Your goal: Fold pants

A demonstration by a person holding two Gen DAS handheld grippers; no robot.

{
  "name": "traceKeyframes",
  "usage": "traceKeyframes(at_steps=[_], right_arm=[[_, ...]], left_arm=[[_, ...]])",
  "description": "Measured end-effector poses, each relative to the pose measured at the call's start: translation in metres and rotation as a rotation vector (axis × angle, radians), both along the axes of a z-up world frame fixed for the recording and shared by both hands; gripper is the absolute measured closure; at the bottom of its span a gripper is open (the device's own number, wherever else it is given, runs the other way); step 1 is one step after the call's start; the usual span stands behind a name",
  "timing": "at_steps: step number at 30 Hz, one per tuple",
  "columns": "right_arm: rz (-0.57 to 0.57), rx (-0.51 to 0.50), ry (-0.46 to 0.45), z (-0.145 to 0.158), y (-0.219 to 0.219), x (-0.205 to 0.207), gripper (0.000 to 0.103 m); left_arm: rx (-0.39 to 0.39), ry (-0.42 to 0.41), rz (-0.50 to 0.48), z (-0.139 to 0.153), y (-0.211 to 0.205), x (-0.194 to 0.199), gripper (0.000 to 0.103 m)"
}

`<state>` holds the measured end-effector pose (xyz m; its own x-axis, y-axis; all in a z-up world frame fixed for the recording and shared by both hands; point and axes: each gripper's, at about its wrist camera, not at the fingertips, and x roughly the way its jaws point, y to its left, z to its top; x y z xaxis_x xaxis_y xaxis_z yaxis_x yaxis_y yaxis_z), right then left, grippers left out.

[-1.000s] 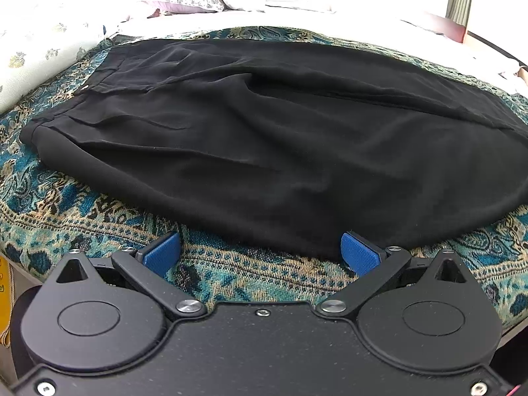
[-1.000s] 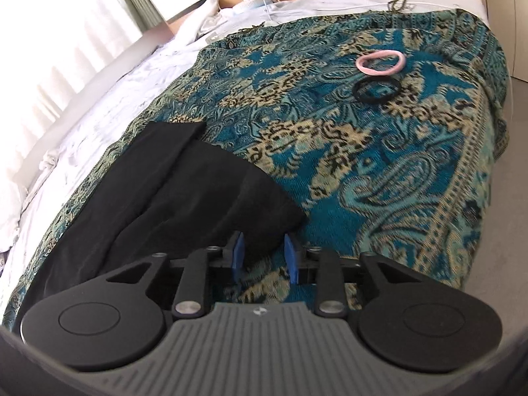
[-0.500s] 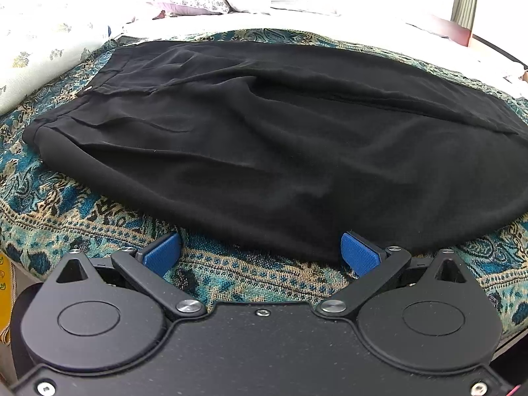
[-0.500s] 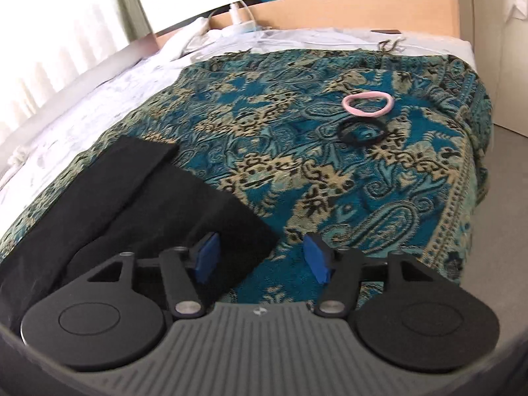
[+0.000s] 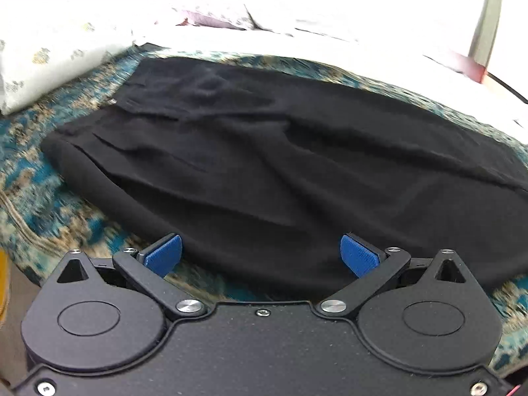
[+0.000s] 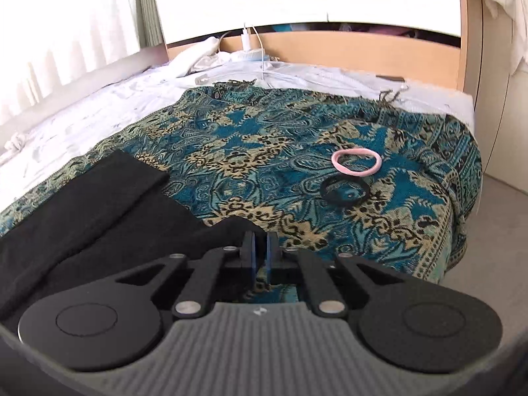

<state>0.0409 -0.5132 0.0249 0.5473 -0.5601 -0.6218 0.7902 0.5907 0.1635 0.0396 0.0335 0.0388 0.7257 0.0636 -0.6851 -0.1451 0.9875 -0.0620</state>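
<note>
Black pants [image 5: 264, 165] lie spread across a teal paisley bedspread [image 5: 49, 198], waistband at the left. My left gripper [image 5: 260, 257] is open, its blue pads on either side of the pants' near edge, low over the cloth. In the right wrist view the leg ends of the pants [image 6: 99, 204] lie at the left. My right gripper [image 6: 259, 247] is shut on the near corner of the pants leg hem, which bunches up at the pads.
A pink hair tie [image 6: 356, 161] and a black hair tie [image 6: 345, 193] lie on the bedspread [image 6: 264, 138] to the right. White sheets [image 6: 82, 99], a charger cable and a wooden bed frame [image 6: 330, 49] are beyond. Pillows [image 5: 49, 49] sit past the waistband.
My right gripper opened half a second ago and has now shut on the hem corner, with the view tilted up. My left gripper moved forward over the pants' edge, still open.
</note>
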Motion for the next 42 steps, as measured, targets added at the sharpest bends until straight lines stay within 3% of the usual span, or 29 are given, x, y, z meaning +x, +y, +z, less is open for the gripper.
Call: traceKeyframes(at_steps=[10,12,16,22,27,32,38,42], right_arm=[[-0.001,-0.029,0.111,-0.012,0.007,0.002,0.087],[-0.02,-0.066,0.14,-0.007,0.011,0.002,0.066],[0.005,-0.085,0.115,0.011,0.015,-0.001,0.052],[0.08,-0.027,0.026,0.05,0.026,0.013,0.041],[0.15,0.049,-0.023,0.08,0.038,0.051,0.035],[0.197,0.071,0.0,0.095,0.054,0.104,0.032],[0.231,0.143,0.051,0.09,0.064,0.17,0.03],[0.234,0.132,0.095,0.082,0.072,0.212,0.029]], left_arm=[[0.042,0.017,0.123,0.004,0.043,0.017,0.0],[0.034,0.019,0.138,0.005,0.055,0.022,0.0],[0.013,0.021,0.128,0.018,0.074,0.038,0.0],[-0.053,0.033,0.1,0.053,0.096,0.084,0.0],[-0.1,0.048,0.12,0.08,0.112,0.142,0.0],[-0.111,0.068,0.165,0.096,0.125,0.208,0.0],[-0.101,0.111,0.203,0.095,0.133,0.281,0.0],[-0.093,0.16,0.239,0.08,0.136,0.323,0.0]])
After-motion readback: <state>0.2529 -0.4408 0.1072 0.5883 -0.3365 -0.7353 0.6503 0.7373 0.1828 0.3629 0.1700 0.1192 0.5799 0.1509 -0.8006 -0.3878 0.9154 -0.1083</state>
